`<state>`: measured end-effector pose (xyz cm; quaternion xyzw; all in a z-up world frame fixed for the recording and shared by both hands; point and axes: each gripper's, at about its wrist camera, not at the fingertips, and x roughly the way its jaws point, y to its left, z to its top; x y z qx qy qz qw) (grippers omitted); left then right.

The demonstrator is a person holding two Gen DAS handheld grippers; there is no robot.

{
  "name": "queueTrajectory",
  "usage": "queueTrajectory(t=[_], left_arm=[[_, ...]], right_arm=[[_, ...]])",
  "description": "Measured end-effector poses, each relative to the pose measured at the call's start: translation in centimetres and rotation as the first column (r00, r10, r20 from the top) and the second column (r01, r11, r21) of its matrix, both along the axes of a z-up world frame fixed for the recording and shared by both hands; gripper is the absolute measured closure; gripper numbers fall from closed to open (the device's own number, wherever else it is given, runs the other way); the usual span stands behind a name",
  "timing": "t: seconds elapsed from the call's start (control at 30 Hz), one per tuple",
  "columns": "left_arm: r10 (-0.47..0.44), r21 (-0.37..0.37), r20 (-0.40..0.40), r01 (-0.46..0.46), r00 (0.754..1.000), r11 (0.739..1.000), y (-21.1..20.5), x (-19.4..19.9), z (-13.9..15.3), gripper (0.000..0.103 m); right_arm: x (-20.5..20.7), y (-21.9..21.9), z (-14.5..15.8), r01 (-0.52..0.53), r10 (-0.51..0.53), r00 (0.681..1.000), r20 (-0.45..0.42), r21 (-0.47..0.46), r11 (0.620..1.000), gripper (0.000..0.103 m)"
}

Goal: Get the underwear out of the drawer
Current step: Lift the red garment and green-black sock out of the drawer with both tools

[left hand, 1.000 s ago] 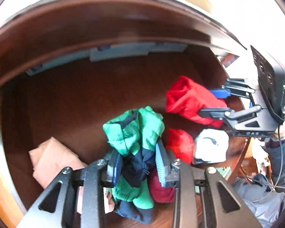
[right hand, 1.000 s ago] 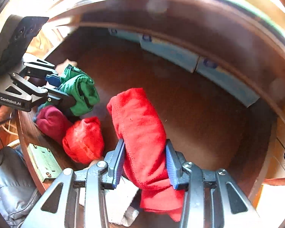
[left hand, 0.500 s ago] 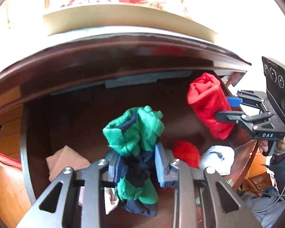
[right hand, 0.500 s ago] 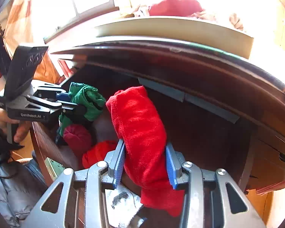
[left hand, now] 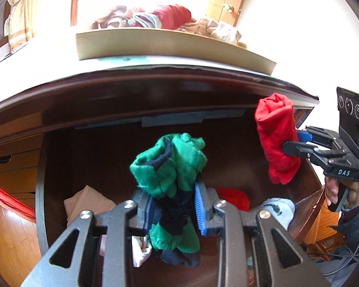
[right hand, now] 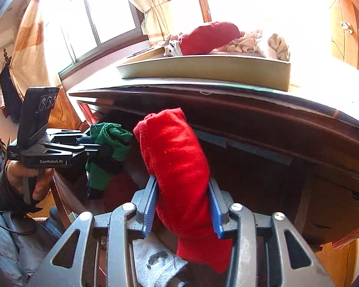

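Note:
My left gripper (left hand: 173, 209) is shut on rolled green and navy underwear (left hand: 170, 165), held above the open dark wooden drawer (left hand: 40, 191). My right gripper (right hand: 183, 203) is shut on a rolled red underwear (right hand: 174, 157), also lifted over the drawer. In the left wrist view the right gripper (left hand: 296, 141) with the red roll (left hand: 275, 138) hangs at the right. The left gripper (right hand: 103, 147) with the green roll (right hand: 110, 138) shows at the left of the right wrist view. Still lying in the drawer are a red piece (left hand: 234, 197), a white piece (left hand: 278, 211) and a beige piece (left hand: 88, 202).
A shallow tan tray (left hand: 155, 45) with several garments sits on the dresser top above the drawer; the tray (right hand: 203, 69) also shows in the right wrist view. A hand (right hand: 28, 179) grips the left handle. A window with curtains (right hand: 153, 7) is behind.
Both grippers have risen out of the drawer with their rolls and tilted up, so the dresser top and the tray of garments have come into view.

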<state>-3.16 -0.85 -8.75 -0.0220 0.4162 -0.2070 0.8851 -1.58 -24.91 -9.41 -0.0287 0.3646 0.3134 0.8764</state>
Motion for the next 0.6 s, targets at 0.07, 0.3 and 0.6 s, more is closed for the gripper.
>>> queueTrajectory(t=[0.07,0.3,0.6], left_arm=[[0.008,-0.003,0.013,-0.008,1.0,1.0,0.3,-0.1,0.0,0.076],[0.012,-0.006,0.057,-0.012,0.998,1.0,0.2,-0.9,0.2,0.076],[0.014,-0.036,0.144,-0.009,0.99,0.999,0.3,-2.8,1.1,0.077]], right_arm=[[-0.2,-0.1,0.2,0.0,0.0,1.0,0.019,0.006,1.0,0.062],[-0.6,-0.7,0.6,0.008,-0.01,0.998,0.058,0.024,1.0,0.062],[-1.5,-1.3,1.1,0.012,-0.016,0.994,0.104,0.042,0.999,0.062]])
